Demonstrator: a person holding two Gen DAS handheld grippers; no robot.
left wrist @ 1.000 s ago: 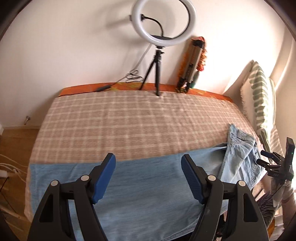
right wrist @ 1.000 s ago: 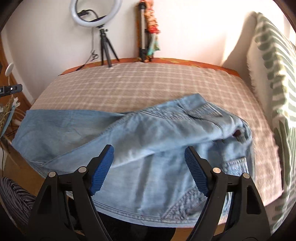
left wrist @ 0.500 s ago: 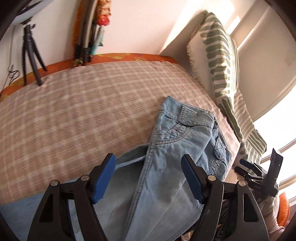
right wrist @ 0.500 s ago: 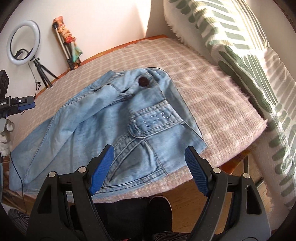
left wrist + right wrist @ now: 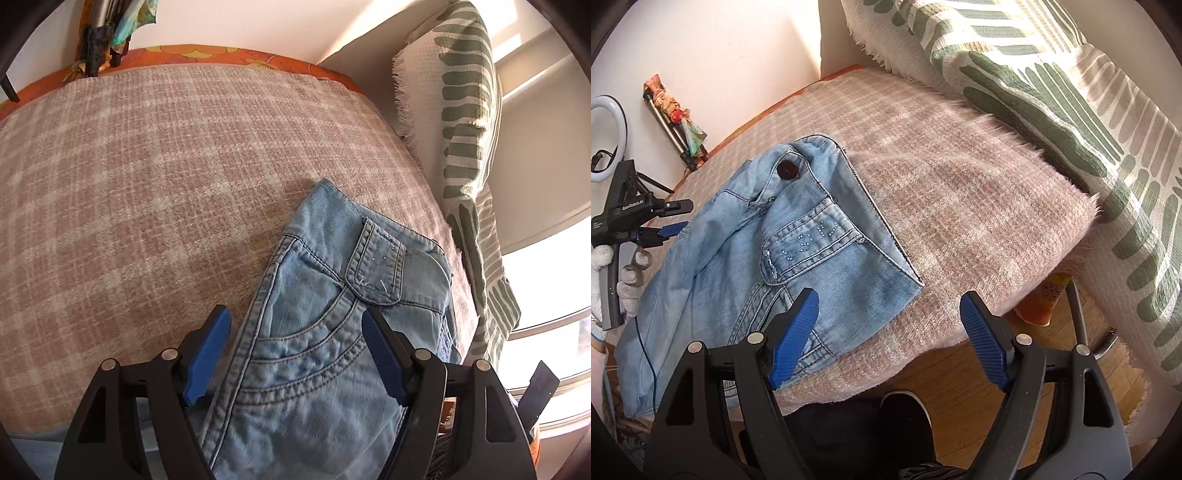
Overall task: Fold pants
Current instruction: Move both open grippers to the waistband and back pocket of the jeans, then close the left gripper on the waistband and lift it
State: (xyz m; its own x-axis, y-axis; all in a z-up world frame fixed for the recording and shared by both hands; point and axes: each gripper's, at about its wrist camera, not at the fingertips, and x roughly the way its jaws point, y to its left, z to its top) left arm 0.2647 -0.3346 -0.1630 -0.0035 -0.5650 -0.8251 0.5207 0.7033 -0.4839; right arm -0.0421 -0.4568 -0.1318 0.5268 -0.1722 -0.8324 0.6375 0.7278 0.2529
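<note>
Light blue jeans (image 5: 325,332) lie on a checked pink-brown blanket (image 5: 147,184) on a bed. In the left wrist view the waistband and a back pocket show, and my left gripper (image 5: 295,350) hangs open just above the hip area, jaws either side of the seam. In the right wrist view the jeans (image 5: 798,251) show their brown button and a studded pocket. My right gripper (image 5: 888,332) is open and empty above the waistband corner near the blanket's front edge. The left gripper (image 5: 670,218) also shows there, far left, over the legs.
A green-striped pillow (image 5: 1052,92) leans at the head of the bed, also in the left wrist view (image 5: 465,110). A ring light (image 5: 605,140) and a wrapped tripod (image 5: 679,122) stand by the wall. Wooden floor (image 5: 960,369) and my shoe (image 5: 905,410) lie below the bed edge.
Both grippers have swung right from the legs toward the waist end. The left one has come closer to the waistband. Both stayed open.
</note>
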